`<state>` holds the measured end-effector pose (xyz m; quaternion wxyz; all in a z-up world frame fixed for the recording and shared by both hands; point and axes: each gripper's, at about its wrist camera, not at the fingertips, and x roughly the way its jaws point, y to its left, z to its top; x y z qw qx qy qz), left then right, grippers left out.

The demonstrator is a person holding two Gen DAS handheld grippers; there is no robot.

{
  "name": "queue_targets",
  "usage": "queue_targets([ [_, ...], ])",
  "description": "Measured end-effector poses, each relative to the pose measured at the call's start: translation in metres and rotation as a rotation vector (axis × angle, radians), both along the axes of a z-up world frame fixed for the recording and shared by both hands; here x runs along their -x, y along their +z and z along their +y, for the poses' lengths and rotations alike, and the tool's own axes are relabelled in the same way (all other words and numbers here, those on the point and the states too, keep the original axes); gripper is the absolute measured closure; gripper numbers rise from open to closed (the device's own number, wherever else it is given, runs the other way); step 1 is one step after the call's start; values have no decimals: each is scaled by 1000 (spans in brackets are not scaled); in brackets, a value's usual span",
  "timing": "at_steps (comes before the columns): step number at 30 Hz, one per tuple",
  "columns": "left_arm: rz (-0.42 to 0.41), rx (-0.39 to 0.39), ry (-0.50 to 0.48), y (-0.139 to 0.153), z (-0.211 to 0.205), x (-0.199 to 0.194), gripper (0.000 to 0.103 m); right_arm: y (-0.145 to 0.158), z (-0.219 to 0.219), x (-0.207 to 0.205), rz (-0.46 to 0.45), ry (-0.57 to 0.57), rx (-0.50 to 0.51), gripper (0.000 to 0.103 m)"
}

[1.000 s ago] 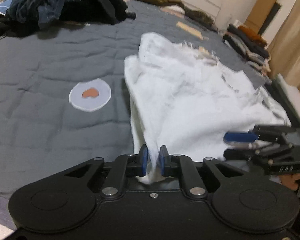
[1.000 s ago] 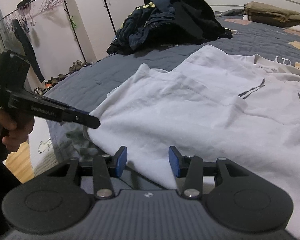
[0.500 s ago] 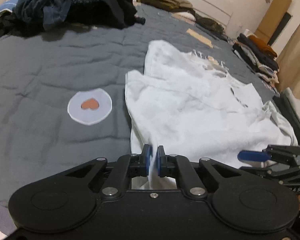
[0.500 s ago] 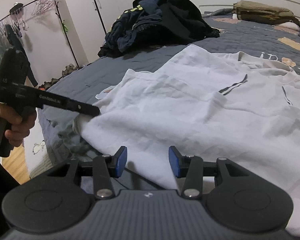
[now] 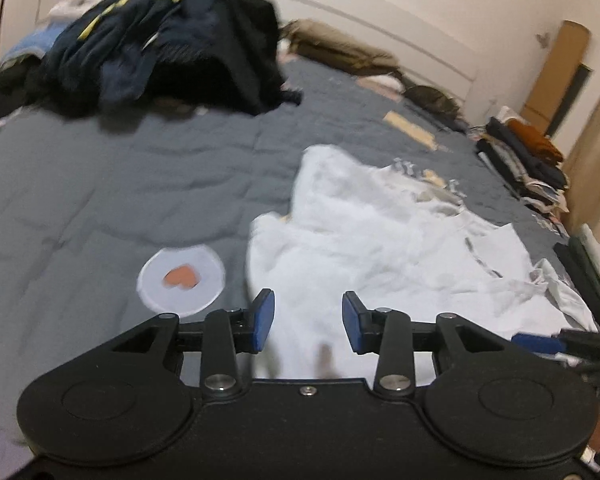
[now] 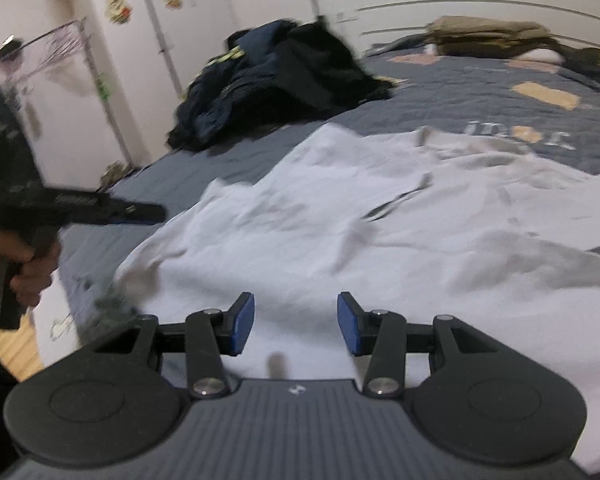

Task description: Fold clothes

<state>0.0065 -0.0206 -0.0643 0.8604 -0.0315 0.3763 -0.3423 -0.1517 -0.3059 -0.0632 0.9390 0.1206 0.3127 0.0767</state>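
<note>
A white T-shirt (image 5: 384, 248) lies rumpled on the grey quilted bed (image 5: 120, 192); it also fills the right wrist view (image 6: 380, 240). My left gripper (image 5: 308, 322) is open and empty, just above the shirt's near left edge. My right gripper (image 6: 296, 322) is open and empty over the shirt's near edge. The left gripper shows from the side in the right wrist view (image 6: 152, 214), lifted off the cloth. The right gripper's blue tip shows at the right of the left wrist view (image 5: 540, 345).
A heap of dark clothes (image 5: 160, 44) sits at the far left of the bed. Folded garments (image 5: 340, 46) lie by the headboard and in a stack (image 5: 528, 152) at the far right. A white patch with a heart (image 5: 182, 278) marks the quilt. A clothes rack (image 6: 52, 60) stands beyond the bed.
My left gripper has opened and let go of the shirt's edge, then lifted away; the cloth dropped flat. The right gripper stays open.
</note>
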Motion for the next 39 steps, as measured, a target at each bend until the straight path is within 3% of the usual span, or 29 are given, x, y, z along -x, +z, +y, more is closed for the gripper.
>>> queue_targets([
  [9,-80,29,-138,10,-48,28,65,15,-78,25,-22,-244,23,58],
  [17,-120,36,-256,12,-95,54,64,21,-125,52,-27,-363,124,58],
  [27,-155,19,-375,8,-151,85,63,10,-168,55,35,-418,236,58],
  [39,-158,24,-390,5,-195,90,61,-6,-174,39,72,-367,338,58],
])
